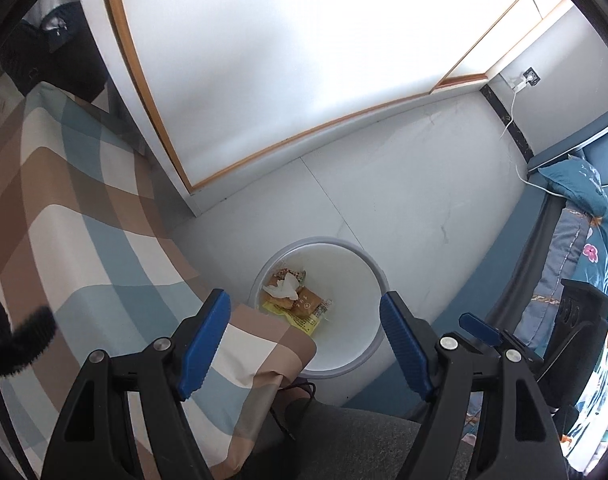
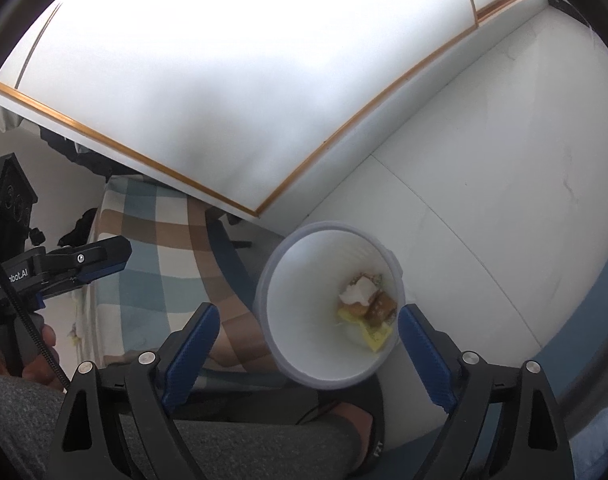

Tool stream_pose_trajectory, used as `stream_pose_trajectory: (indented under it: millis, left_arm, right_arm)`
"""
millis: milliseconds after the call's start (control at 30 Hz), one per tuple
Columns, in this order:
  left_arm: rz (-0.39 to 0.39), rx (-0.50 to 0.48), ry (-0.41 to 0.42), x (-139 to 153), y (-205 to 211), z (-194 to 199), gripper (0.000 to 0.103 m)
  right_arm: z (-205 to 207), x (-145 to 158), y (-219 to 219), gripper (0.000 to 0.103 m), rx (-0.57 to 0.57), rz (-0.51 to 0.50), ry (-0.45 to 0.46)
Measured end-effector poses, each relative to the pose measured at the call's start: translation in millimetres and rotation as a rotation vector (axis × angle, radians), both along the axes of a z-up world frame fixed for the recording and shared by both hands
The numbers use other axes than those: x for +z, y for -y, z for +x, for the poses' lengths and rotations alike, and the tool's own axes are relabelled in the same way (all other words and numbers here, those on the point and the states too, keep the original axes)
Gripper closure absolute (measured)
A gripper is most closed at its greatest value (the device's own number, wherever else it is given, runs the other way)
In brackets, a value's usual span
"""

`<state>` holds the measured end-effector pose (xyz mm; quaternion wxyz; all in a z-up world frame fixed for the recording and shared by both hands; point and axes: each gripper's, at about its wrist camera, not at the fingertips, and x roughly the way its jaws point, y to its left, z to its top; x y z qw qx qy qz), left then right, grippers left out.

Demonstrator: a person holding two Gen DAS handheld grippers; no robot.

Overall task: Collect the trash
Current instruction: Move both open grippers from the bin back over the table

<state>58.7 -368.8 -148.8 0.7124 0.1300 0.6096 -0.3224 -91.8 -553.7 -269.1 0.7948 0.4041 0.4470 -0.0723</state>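
Both grippers hang spread and empty. Between and just beyond the right gripper [image 2: 306, 350] fingers stands the white bin [image 2: 304, 280] on the floor — nothing touches it. In its bottom lie the trash items: a crumpled tissue [image 2: 360, 292], brown wrappers [image 2: 380, 306] and a yellow packet [image 2: 376, 336]. The left gripper [image 1: 304, 346] hangs above the checked bedcover [image 1: 83, 220] edge — the bin lies ahead, between its pads.

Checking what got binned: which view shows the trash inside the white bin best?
The left wrist view: the trash sits sharper there, crumpled tissue, brown packets, yellow wrapper. The right wrist view shows the same pile down the bin, washed out.
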Motion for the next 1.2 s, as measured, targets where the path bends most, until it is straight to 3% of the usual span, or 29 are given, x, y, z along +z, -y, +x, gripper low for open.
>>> stream_pose_trajectory:
  millis: [300,433,633,767,1200]
  left_arm:
    - [-0.079,0.043,0.160,45,-29,-14,0.029]
    - [-0.129,0.090,0.214,66,-51,-15,0.021]
    - [-0.166,0.166,0.296,92,-87,-16,0.021]
    - [-0.182,0.253,0.378,113,-122,-12,0.021]
    - [-0.197,0.511,0.558,166,-242,3,0.014]
  right_arm:
    - [-6,46,-6,0.010,-0.008,-0.073,0.071]
    - [-2,65,-13,0.010,-0.001,-0.114,0.091]
    - [9,108,-32,0.009,0.025,-0.219,0.150]
    - [21,144,-53,0.009,0.060,-0.283,0.213]
    - [75,236,-158,0.004,0.219,-0.315,0.466]
